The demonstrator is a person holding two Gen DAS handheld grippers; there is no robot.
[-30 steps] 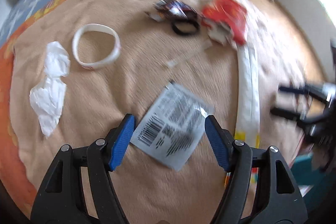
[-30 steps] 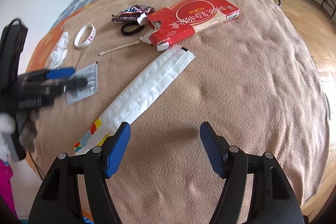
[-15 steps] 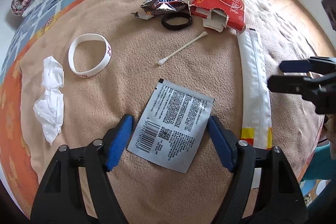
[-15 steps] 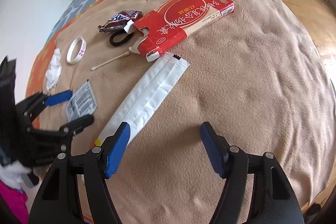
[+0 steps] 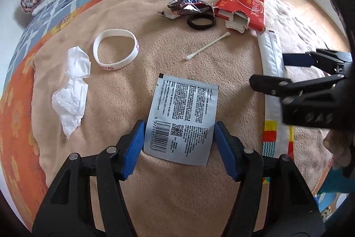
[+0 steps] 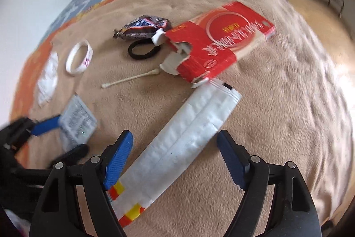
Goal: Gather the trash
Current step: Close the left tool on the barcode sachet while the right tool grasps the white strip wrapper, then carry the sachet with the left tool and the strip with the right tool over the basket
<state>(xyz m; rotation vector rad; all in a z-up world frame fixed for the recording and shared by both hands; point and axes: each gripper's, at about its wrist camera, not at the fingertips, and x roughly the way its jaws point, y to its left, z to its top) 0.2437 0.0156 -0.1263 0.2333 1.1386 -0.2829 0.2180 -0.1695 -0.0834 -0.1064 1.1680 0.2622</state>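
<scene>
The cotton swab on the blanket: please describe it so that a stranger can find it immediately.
On the beige blanket, look just in front of the torn red box. Between it and the grey printed sachet lies the cotton swab, alone: a thin pale stick with padded ends, the only stick-shaped item there.

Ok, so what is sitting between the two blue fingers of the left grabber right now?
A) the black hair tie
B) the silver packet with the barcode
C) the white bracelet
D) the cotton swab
B: the silver packet lies flat on the blanket between the open blue fingers of the left gripper, while the swab, bracelet and hair tie lie farther off.
</scene>
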